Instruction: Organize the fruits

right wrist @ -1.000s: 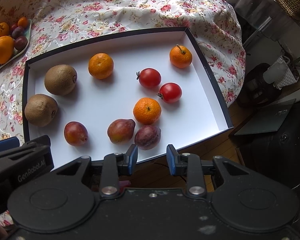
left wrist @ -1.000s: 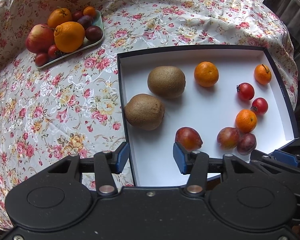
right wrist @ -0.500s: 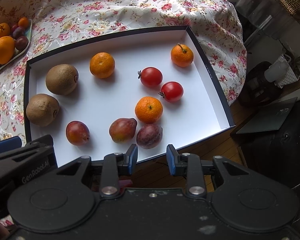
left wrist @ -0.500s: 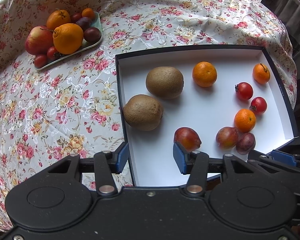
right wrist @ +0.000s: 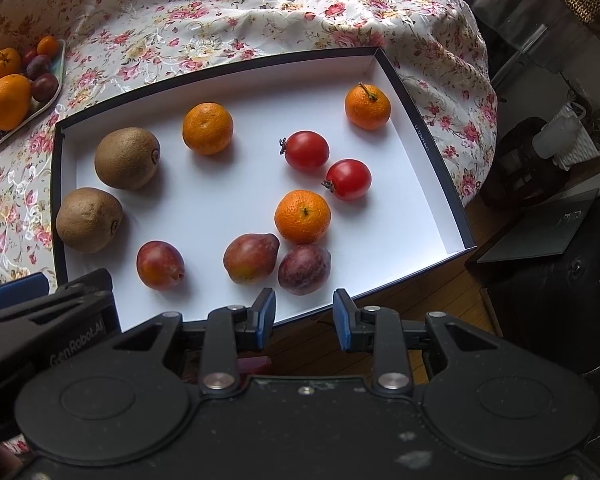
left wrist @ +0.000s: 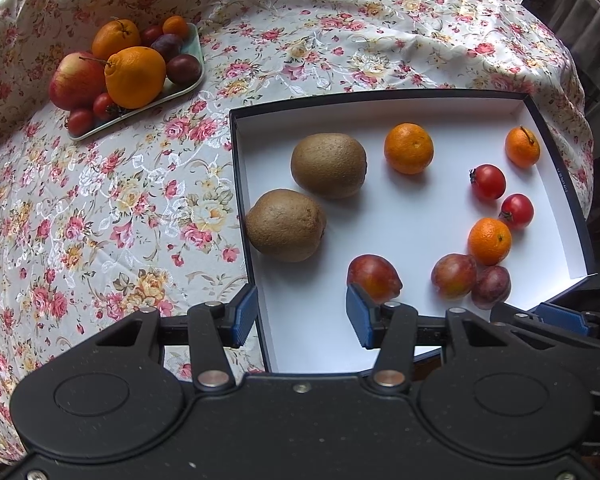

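While both grippers hang back at the near edge, we read it like this:

Jaws: left gripper (left wrist: pixel 302 316) spread wide, nothing between the pads; right gripper (right wrist: pixel 304 320) parted, also empty.
Key relation: near plum (left wrist: pixel 374 274) sits just ahead of our left gripper's right pad — slightly right of centre line. Its long axis runs roughly across the jaws, pointed end to the right.
Nearer hand: left, by our judgement; the right gripper faces the plum pair (right wrist: pixel 276 262) beside a mandarin (right wrist: pixel 302 216).
Fruit location: all inside the white box (left wrist: pixel 556 184) — kiwis (left wrist: pixel 286 225) left, tomatoes (right wrist: pixel 326 164) right.
Surface: flat box floor, round fruit may roll.
Room: floral tablecloth (left wrist: pixel 100 208); fruit tray (left wrist: pixel 192 80) far left, well apart.
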Demonstrator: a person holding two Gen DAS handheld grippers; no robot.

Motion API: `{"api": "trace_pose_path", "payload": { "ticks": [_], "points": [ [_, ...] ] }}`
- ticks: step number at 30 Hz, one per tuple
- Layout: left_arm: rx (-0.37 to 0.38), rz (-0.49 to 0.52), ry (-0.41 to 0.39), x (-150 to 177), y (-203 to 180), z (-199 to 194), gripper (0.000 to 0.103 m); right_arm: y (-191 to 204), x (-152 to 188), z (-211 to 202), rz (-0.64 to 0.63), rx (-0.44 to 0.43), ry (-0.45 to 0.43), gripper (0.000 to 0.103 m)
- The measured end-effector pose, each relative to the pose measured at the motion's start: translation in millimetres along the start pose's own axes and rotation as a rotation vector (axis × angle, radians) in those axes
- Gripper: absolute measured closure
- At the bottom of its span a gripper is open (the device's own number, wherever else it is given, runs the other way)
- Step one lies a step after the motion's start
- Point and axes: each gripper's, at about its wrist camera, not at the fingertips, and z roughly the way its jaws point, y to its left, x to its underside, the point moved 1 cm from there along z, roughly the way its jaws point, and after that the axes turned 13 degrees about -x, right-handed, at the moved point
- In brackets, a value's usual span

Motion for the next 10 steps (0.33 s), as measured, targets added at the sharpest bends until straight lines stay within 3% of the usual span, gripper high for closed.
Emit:
{"api": "trace_pose_path", "payload": {
  "ticks": [10],
  "points": [
    [0.002, -0.001, -0.026, -1.4, 1.5, -4.9, 0.046, 0.5, 0.4, 0.0, 0.013, -0.008, 0.002, 0.072]
  ]
}}
